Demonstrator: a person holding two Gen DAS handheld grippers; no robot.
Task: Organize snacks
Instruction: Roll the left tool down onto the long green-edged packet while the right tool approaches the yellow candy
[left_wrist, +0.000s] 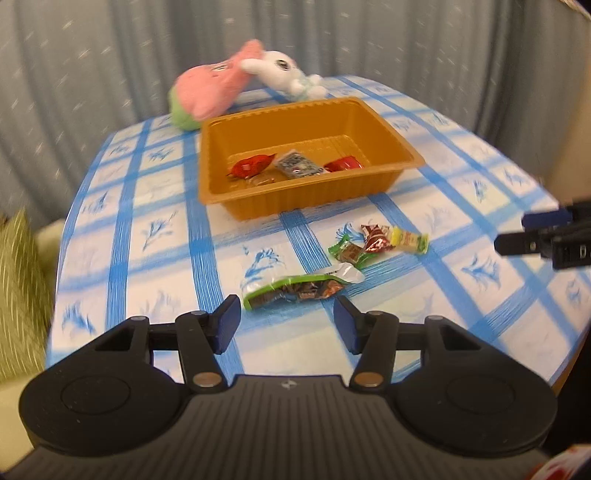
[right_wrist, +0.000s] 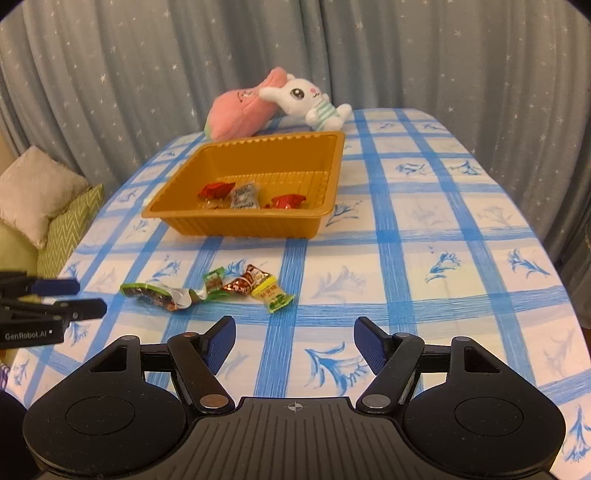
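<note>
Hovering left gripper, jaws apart and empty, just near of long green pouch on counter; right gripper likewise empty. Risk: crinkly foil sliding, knocking neighbouring candies, missing orange tray.

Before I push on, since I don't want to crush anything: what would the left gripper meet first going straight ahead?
Most likely the long green snack pouch, lying on the tablecloth just beyond the open left gripper, between its fingertips. Depth is uncertain here.
</note>
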